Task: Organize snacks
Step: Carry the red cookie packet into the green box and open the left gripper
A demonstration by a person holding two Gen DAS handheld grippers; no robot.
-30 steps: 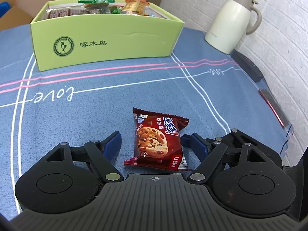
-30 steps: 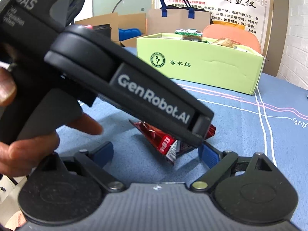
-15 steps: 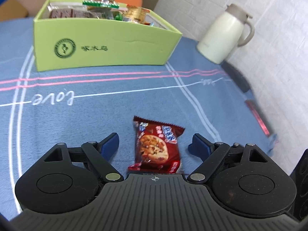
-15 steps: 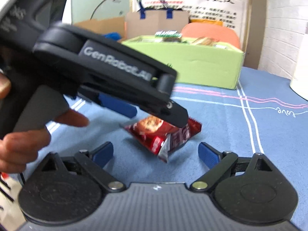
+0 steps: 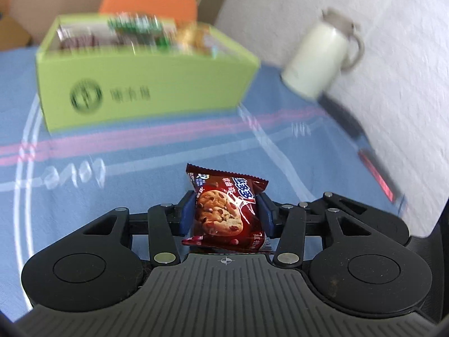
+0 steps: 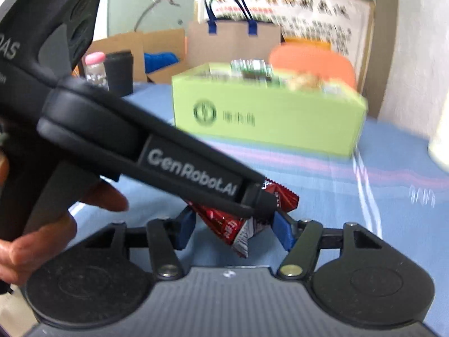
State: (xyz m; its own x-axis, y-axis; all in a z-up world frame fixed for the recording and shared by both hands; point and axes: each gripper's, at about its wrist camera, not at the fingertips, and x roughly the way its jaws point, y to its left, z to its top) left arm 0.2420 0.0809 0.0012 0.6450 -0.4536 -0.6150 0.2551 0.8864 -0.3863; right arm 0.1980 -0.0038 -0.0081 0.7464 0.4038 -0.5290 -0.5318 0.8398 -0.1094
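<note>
Red cookie packet (image 5: pixel 224 210) clamped upright before green snack box (image 5: pixel 146 84).

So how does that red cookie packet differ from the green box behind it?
The cookie packet is small, dark red and sealed; the green box is far larger and open-topped. The cookie packet is clamped in the left gripper; the green box sits on the tablecloth, holding other snacks.

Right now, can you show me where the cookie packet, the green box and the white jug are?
cookie packet (image 5: pixel 224 213): left wrist view, on the cookie picture on its front.
green box (image 5: pixel 157 90): left wrist view, on its front wall.
white jug (image 5: pixel 317 59): left wrist view, on its body.
</note>
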